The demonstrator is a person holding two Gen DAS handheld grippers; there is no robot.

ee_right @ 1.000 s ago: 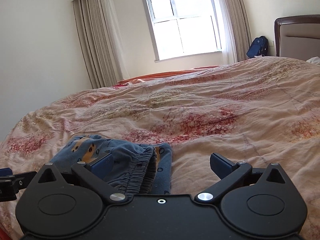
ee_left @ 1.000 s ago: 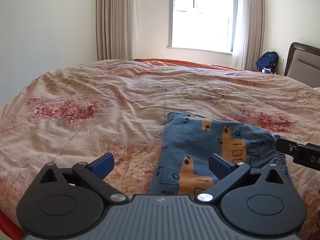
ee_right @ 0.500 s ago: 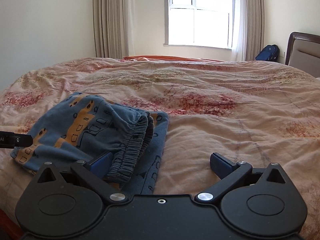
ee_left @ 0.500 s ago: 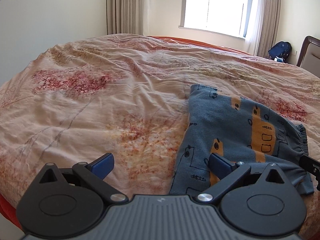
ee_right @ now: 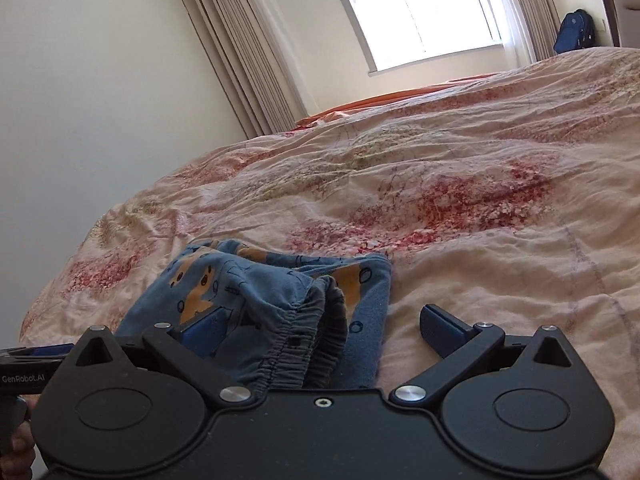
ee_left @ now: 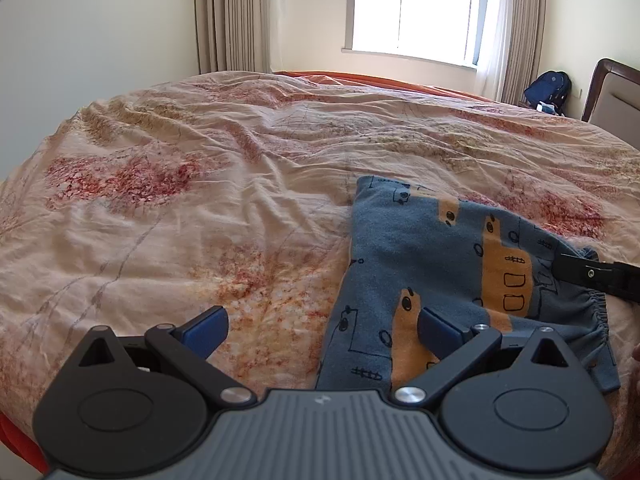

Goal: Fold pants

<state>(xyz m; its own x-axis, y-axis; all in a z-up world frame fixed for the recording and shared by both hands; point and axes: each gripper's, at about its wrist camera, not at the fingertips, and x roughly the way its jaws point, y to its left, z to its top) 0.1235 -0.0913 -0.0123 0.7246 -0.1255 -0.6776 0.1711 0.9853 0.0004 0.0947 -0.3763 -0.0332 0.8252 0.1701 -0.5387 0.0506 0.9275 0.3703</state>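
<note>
1. Left wrist view: the left tool (ee_left: 322, 330) hangs low over the bed (ee_left: 192, 216) with its blue fingers (ee_left: 206, 328) spread wide and nothing between them
2. Folded blue pants (ee_left: 444, 264) with orange vehicle prints lie on the floral bedspread; in this view the tool's right-hand finger overlaps their near edge, the other finger is over bare cover
3. From the right edge of that view a dark part of the right tool (ee_left: 600, 276) reaches in over the gathered elastic waistband (ee_left: 598, 308)
4. Right wrist view: the right tool (ee_right: 322, 330) is also spread wide, holding nothing, with the waistband (ee_right: 296, 344) bunched just in front of its body and its left-hand finger over the cloth
5. At the left edge of this view the left tool's body shows, with part of a hand (ee_right: 16, 444) below it
6. Behind the bed: curtains (ee_left: 232, 16), a bright window (ee_left: 416, 4), a blue backpack (ee_left: 548, 88) and a headboard (ee_left: 612, 96)
</note>
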